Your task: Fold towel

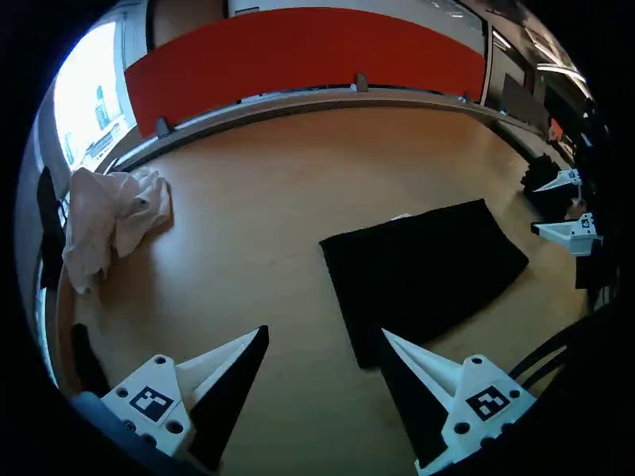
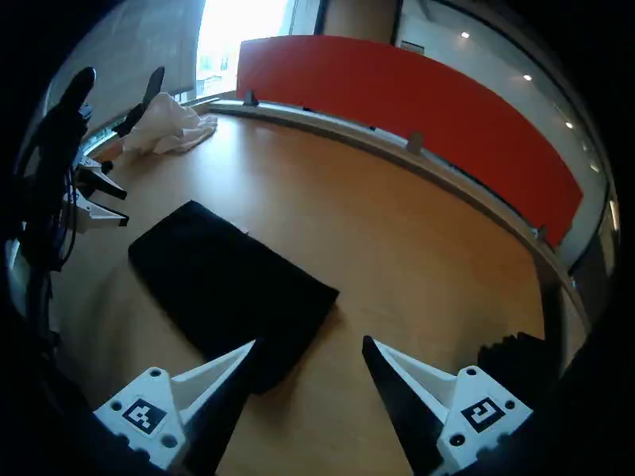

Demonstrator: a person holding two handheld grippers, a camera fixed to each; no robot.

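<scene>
White tool (image 1: 324, 331), black pads (image 1: 230, 389), square markers (image 1: 151, 402)

The towel (image 1: 421, 270) lies flat on the worktop (image 1: 262, 174) (about midway across). Well apart from the towel, toward the far corner, a cloth (image 1: 111, 214) lies heaped. Behind the towel, a screen (image 1: 302, 55) stands along the worktop's far edge.

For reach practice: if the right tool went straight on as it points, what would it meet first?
Probably the black towel, whose near edge lies just ahead of the open right tool; depth is uncertain.
</scene>
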